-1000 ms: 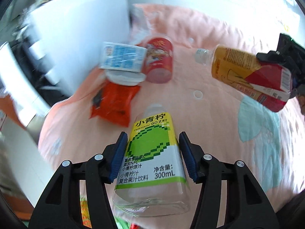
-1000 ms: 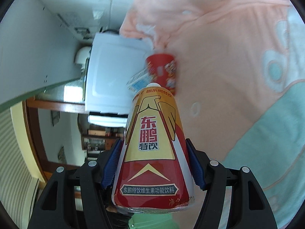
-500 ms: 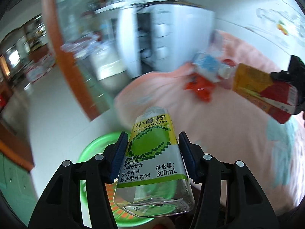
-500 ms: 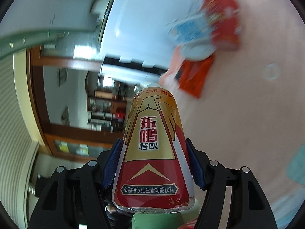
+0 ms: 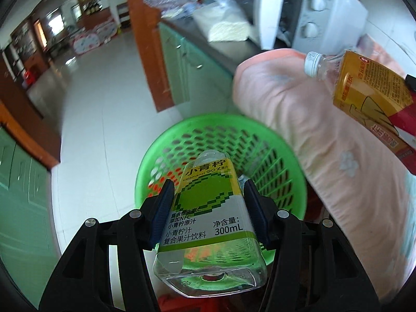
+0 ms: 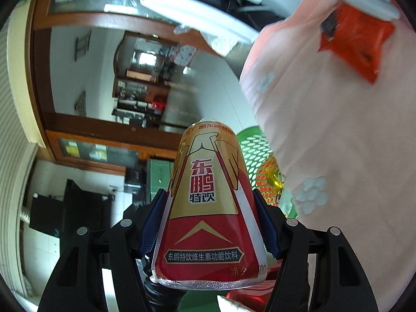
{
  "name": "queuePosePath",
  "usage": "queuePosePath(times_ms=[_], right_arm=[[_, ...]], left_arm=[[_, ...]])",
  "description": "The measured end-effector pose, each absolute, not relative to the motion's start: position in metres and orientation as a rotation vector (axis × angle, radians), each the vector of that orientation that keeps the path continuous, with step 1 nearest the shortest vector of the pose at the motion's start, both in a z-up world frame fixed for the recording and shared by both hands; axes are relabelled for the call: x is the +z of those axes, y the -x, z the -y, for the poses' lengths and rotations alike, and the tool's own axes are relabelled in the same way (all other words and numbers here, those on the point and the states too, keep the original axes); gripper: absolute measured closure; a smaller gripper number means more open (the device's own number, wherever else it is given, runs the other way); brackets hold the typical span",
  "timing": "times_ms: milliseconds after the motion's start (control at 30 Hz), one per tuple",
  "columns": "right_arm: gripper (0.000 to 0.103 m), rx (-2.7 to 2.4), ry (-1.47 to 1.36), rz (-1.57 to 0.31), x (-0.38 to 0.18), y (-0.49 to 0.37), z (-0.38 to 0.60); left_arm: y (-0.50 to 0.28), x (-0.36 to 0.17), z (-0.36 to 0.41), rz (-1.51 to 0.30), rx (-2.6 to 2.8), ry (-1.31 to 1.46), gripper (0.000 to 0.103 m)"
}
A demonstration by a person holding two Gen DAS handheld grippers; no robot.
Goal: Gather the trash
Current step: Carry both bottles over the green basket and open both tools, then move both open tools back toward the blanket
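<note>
The left claw (image 5: pixel 206 202) clamps a clear square yellow-green-labelled plastic bottle (image 5: pixel 208 218) above the green perforated plastic basket (image 5: pixel 262 145); the right claw (image 6: pixel 210 217) clamps a red-and-gold-labelled plastic bottle (image 6: pixel 208 208).

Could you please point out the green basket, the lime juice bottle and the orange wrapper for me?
green basket (image 5: pixel 280 153): left wrist view, its mesh wall.
lime juice bottle (image 5: pixel 205 195): left wrist view, its label.
orange wrapper (image 6: pixel 356 39): right wrist view, its middle.

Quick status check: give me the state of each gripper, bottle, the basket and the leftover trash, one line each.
Left gripper: shut on lime juice bottle, empty, over basket.
Right gripper: shut on red-gold drink bottle, capped.
Green basket: on floor, already holds trash.
Orange packet: lying on pink cover.
</note>
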State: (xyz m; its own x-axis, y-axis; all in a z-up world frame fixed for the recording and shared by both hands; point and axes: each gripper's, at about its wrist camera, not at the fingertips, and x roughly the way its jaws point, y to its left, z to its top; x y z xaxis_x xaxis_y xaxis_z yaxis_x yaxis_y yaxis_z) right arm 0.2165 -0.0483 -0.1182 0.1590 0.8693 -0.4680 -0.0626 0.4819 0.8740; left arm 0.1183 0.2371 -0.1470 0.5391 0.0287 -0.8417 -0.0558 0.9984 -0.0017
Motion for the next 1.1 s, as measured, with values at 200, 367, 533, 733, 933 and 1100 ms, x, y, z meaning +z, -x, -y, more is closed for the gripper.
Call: queuePosePath(times_ms=[200, 367, 533, 733, 933, 1100], right_arm=[[0.04, 0.801, -0.739, -1.268, -0.127, -0.22, 0.016], [0.04, 0.805, -0.674, -1.277, -0.133, -0.224, -0.001], [0.04, 0.803, -0.608, -1.278, -0.137, -0.226, -0.017], [0.04, 0.782, -0.497, -1.26, -0.143, -0.228, -0.043], [0.036, 0.781, -0.43, -1.26, -0.153, -0.228, -0.057], [0.035, 0.801, -0.421, -1.248, -0.154, -0.225, -0.062]], left_arm=[[-0.117, -0.159, -0.252, -1.019, 0.103, 0.058, 0.047], [-0.111, -0.16, -0.261, -1.022, 0.124, 0.073, 0.046], [-0.104, -0.155, -0.266, -1.011, 0.14, 0.08, 0.039], [-0.098, -0.149, -0.271, -0.993, 0.158, 0.092, 0.035], [-0.097, -0.146, -0.278, -0.989, 0.167, 0.104, 0.035], [-0.098, -0.145, -0.279, -0.987, 0.171, 0.1, 0.032]])
